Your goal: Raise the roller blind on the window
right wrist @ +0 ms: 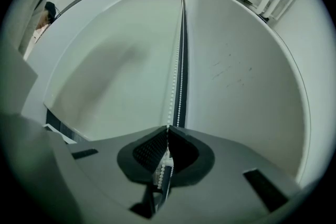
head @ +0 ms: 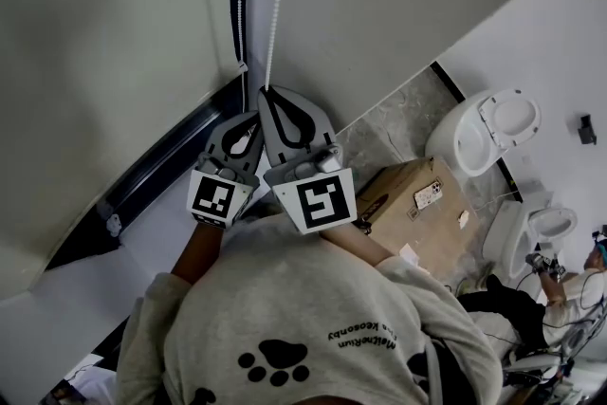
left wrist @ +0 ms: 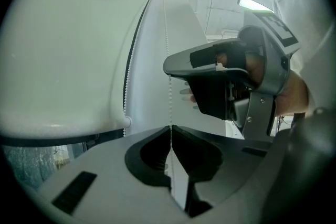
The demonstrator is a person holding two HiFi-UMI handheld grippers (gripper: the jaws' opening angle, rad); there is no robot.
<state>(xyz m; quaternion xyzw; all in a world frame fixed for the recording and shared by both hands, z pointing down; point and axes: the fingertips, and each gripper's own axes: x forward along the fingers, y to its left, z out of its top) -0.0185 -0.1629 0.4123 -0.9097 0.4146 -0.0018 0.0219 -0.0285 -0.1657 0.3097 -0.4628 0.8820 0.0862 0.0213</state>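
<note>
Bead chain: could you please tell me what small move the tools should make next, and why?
Probably draw the right tool straight down. It is shut on the bead chain, above the left tool, which also pinches that strand. The roller blind hangs low, so a downward pull on the clamped chain looks the likeliest way to start raising it.

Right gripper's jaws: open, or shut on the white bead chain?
Shut on it: the right gripper has its tips together, pinching the white bead chain between them.
</note>
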